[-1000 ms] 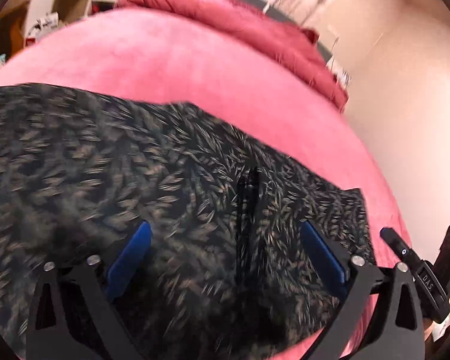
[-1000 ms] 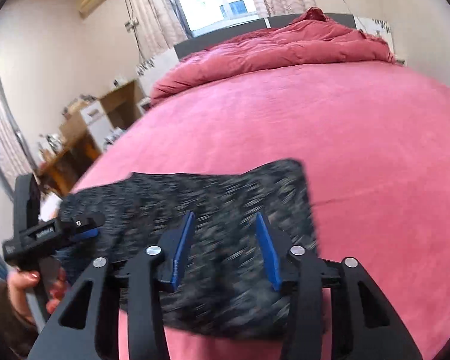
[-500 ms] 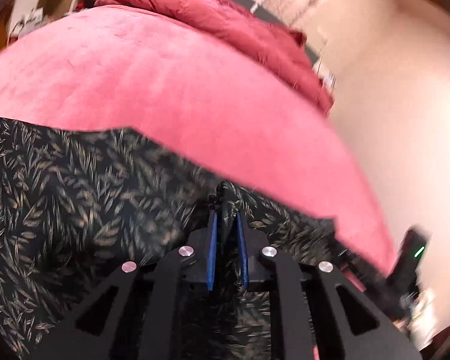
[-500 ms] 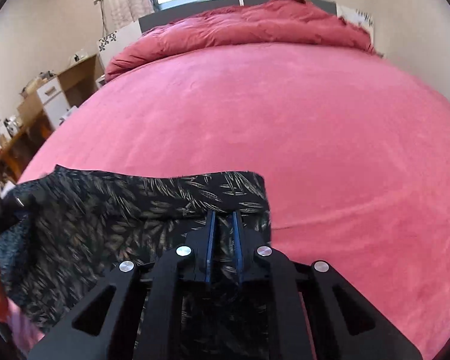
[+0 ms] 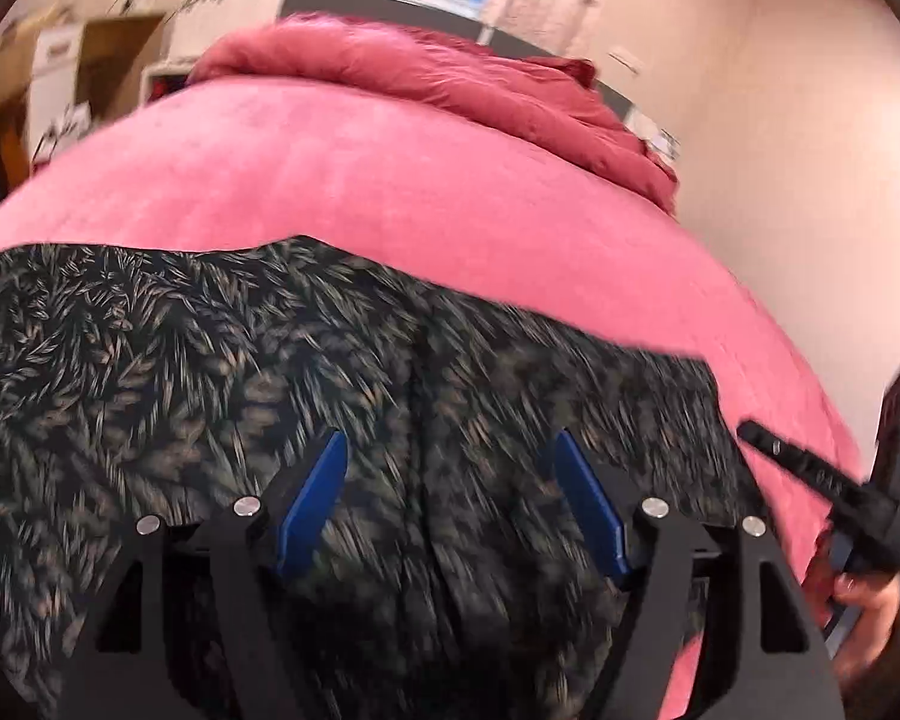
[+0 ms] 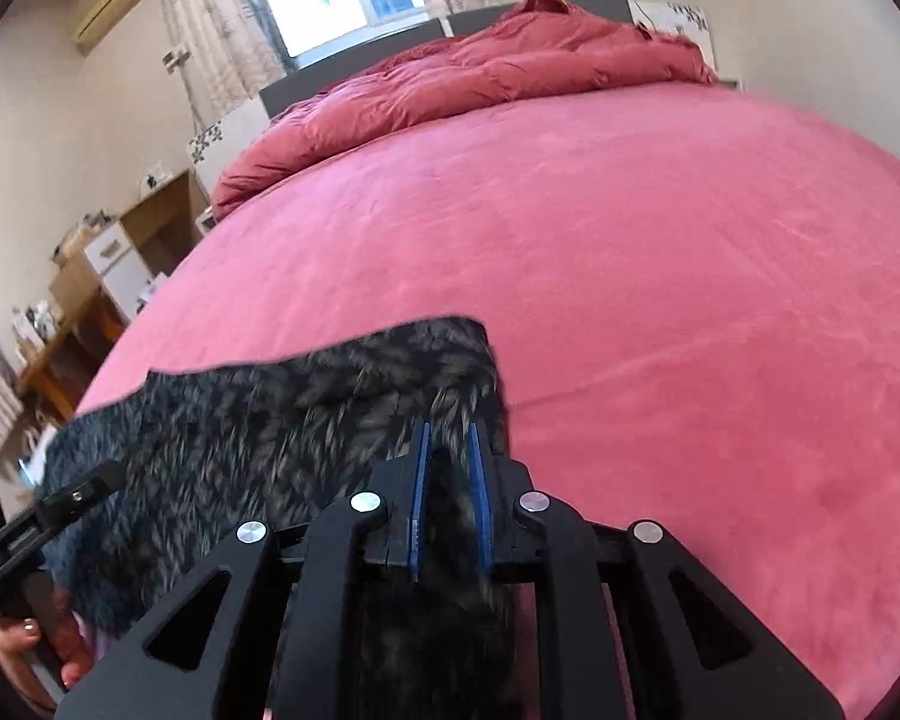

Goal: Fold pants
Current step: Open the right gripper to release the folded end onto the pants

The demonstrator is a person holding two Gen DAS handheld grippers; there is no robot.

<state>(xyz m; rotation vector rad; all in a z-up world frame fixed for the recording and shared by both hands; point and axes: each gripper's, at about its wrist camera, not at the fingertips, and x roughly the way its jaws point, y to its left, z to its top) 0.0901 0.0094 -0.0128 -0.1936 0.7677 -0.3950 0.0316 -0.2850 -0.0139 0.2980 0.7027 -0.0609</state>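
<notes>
Dark pants with a pale leaf print [image 5: 222, 372] lie across the near part of a pink bed [image 5: 390, 180]. My left gripper [image 5: 450, 468] is open, its blue pads spread over the cloth and holding nothing. My right gripper [image 6: 448, 456] is shut on a fold of the pants [image 6: 258, 420] near their right edge. Each gripper shows at the edge of the other's view, the right one in the left wrist view [image 5: 810, 474] and the left one in the right wrist view [image 6: 60, 504].
A crumpled red duvet [image 6: 480, 66] lies at the head of the bed under a window. Wooden furniture [image 6: 108, 264] stands along the left wall. A wall runs close along the bed's right side [image 5: 810, 120].
My left gripper was shut on the pants half a second ago and has opened and let go. My right gripper stays shut on the cloth, and both views have shifted.
</notes>
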